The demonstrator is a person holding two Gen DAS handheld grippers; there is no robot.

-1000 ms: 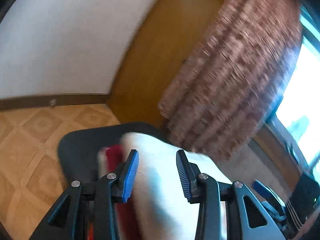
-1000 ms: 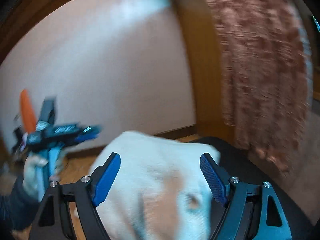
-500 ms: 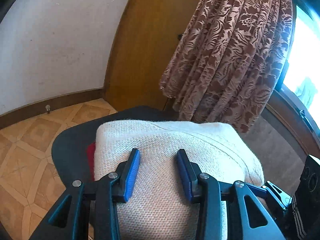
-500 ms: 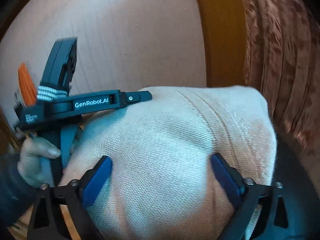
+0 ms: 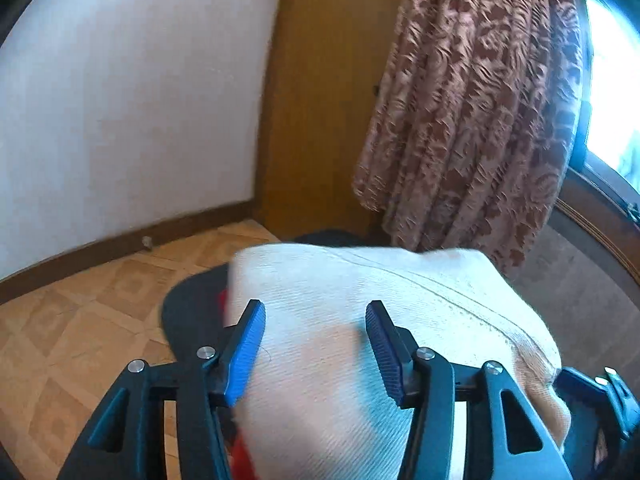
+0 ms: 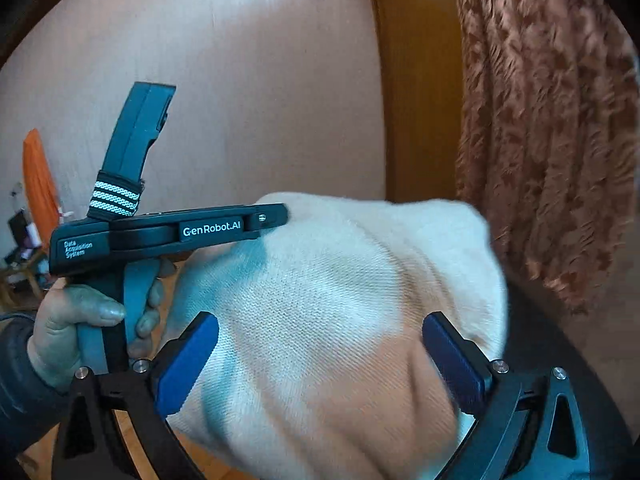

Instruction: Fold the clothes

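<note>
A folded cream knit sweater [image 5: 380, 280] lies on a black chair seat [image 5: 188, 312], on top of a red garment [image 5: 223, 300] that peeks out at its left edge. My left gripper [image 5: 316, 344] reaches over the sweater's near side. Its jaws are opening, the knit lies between the blue pads, and they no longer pinch it. In the right wrist view the sweater [image 6: 340, 272] bulges between the jaws of my right gripper [image 6: 320, 360], which stands wide open. The left gripper [image 6: 172, 232], held by a hand [image 6: 68, 328], rests its tip on the sweater's far left.
A patterned brown curtain [image 5: 472, 120] hangs just behind the chair, beside a wooden door [image 5: 320, 100] and a bright window at the right. Tiled floor [image 5: 80, 320] spreads to the left below a white wall. The chair seat [image 6: 540, 340] shows dark at the sweater's right.
The sweater came down and settled on the chair over the red garment. Both grippers' jaws have spread wider, and the left one has let go of the knit.
</note>
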